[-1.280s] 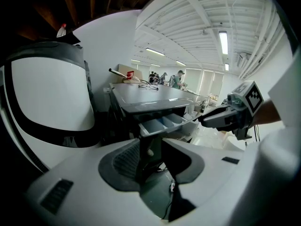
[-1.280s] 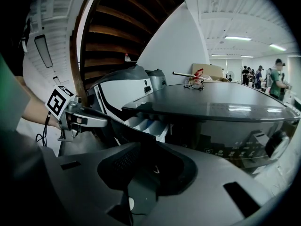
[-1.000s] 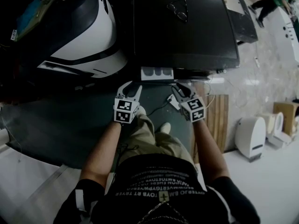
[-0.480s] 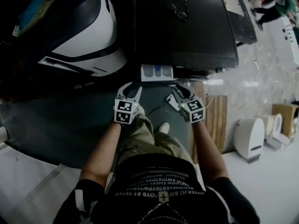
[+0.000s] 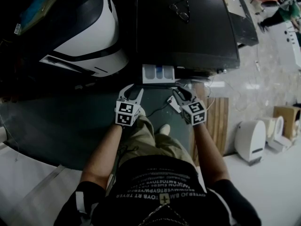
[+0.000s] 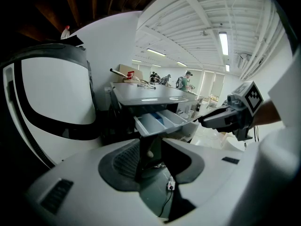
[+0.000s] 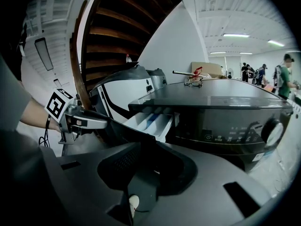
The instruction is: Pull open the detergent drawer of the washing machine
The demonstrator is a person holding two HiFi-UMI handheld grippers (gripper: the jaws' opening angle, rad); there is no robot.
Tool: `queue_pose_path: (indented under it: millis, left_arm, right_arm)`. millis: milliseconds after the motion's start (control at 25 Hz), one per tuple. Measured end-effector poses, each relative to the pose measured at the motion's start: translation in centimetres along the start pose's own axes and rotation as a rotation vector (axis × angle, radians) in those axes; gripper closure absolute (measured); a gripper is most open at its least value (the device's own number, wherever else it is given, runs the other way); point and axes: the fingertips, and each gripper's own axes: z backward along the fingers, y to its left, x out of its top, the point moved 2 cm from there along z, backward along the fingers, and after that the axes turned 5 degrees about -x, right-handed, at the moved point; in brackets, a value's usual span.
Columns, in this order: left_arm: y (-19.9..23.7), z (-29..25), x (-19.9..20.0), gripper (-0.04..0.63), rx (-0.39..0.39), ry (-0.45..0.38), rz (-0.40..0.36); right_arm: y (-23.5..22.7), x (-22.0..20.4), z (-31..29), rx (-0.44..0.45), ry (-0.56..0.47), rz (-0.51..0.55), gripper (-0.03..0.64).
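The dark washing machine (image 5: 188, 32) stands ahead of me, and its white detergent drawer (image 5: 158, 73) sticks out of the front at the machine's left end, compartments showing. My left gripper (image 5: 130, 93) hangs just below the drawer's left corner, open and empty. Below the drawer's right corner, my right gripper (image 5: 182, 93) is also open, holding nothing. In the left gripper view the drawer (image 6: 162, 123) lies beyond my spread left gripper (image 6: 155, 147), with the right gripper (image 6: 214, 120) beside it. In the right gripper view the drawer (image 7: 149, 121) and left gripper (image 7: 91, 122) show past my right gripper (image 7: 148, 149).
A large white and black appliance (image 5: 89, 32) stands left of the washing machine. A pair of glasses (image 5: 180, 11) lies on the machine's top. A cable with a plug strip (image 5: 173, 102) runs over the dark floor mat. A wooden pallet (image 5: 218, 121) and a white unit (image 5: 251, 138) are at the right.
Grippers and drawer stand as before. Only a person far off at the top right has shifted.
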Motion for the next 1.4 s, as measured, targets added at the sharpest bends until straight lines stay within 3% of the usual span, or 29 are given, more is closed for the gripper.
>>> queue_pose_path:
  millis: [1400]
  left_arm:
    - [-1.2, 1.1, -1.1, 0.466, 0.011, 0.012, -0.002]
  right_arm:
    - [0.9, -1.0, 1.3, 0.034, 0.014, 0.008, 0.529]
